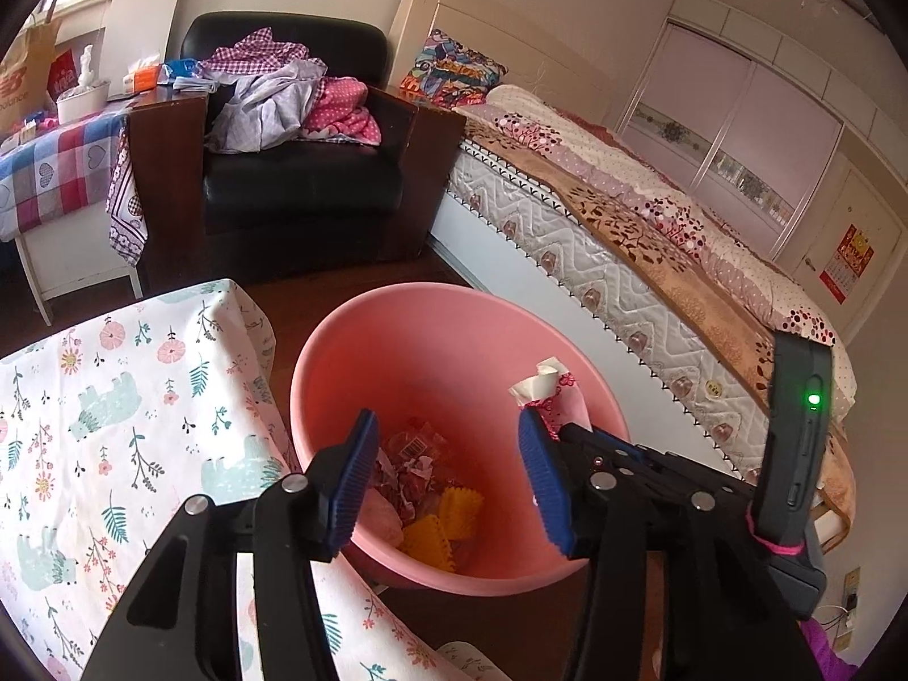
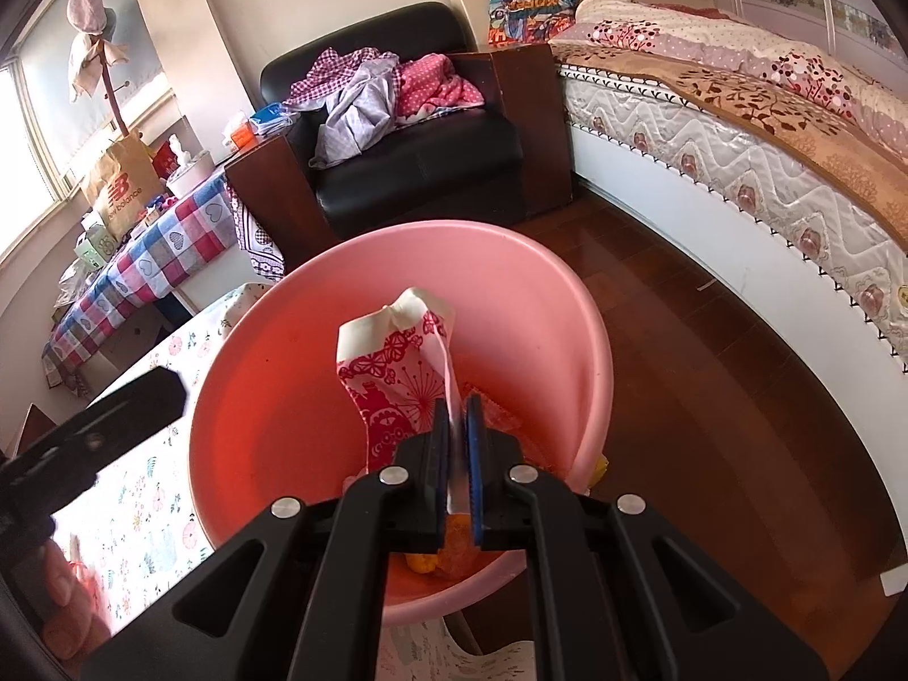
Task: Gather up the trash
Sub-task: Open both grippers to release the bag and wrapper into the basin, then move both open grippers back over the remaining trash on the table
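A pink bin (image 1: 363, 340) stands on the floor beside the floral-cloth table (image 1: 113, 397); it also shows in the right wrist view (image 2: 284, 397). Inside lie yellow scraps (image 1: 437, 528) and torn wrappers (image 1: 414, 448). My right gripper (image 2: 455, 454) is shut on a red-and-white patterned paper wrapper (image 2: 397, 374) and holds it over the bin's opening. The wrapper's top (image 1: 545, 386) shows in the left wrist view behind my left gripper's right finger. My left gripper (image 1: 448, 482) is open and empty above the bin's near rim.
A black armchair (image 1: 301, 181) piled with clothes stands behind the bin. A bed (image 1: 624, 238) runs along the right. A side table with a plaid cloth (image 1: 51, 170) is at the left. Dark wood floor (image 2: 709, 397) lies between bin and bed.
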`<control>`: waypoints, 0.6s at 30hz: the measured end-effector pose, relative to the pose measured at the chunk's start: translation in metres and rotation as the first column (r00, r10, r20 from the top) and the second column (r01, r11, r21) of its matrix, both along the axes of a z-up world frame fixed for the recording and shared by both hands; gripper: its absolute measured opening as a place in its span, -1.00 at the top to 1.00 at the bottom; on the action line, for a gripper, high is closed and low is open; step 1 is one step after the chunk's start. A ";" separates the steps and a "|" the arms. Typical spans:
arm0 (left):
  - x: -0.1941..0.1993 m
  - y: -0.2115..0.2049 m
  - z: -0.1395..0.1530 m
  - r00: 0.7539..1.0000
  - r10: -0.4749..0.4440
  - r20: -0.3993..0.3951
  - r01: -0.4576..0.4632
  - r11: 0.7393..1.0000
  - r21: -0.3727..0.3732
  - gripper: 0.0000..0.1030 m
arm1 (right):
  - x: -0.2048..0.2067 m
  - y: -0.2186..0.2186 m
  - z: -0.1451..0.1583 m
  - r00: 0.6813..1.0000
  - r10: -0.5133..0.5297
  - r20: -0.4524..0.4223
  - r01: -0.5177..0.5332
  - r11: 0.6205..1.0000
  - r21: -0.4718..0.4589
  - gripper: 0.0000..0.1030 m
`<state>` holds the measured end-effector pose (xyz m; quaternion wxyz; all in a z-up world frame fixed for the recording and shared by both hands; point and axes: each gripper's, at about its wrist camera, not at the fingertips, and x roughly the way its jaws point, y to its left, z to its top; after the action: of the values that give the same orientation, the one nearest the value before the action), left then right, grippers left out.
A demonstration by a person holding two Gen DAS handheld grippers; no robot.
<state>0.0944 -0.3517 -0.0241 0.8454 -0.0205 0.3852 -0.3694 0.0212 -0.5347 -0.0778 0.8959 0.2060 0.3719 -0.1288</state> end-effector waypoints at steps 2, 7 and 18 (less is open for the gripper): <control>-0.005 0.005 0.005 1.000 -0.001 0.011 0.001 1.000 -0.006 0.02 | 0.000 0.000 0.001 1.000 0.002 -0.005 -0.002 1.000 -0.003 0.86; -0.020 0.016 0.015 1.000 0.002 0.029 -0.002 1.000 -0.009 -0.02 | -0.005 0.004 0.007 1.000 0.014 0.028 -0.014 1.000 -0.005 0.59; -0.061 0.090 0.045 0.990 0.080 0.115 -0.078 0.997 -0.021 -0.03 | -0.027 0.044 0.049 0.986 0.116 0.124 -0.112 0.993 -0.037 0.55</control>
<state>0.0335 -0.2619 0.0208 0.8801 -0.0215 0.3314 -0.3393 -0.0057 -0.4907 -0.0289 0.9264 0.1785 0.3240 -0.0698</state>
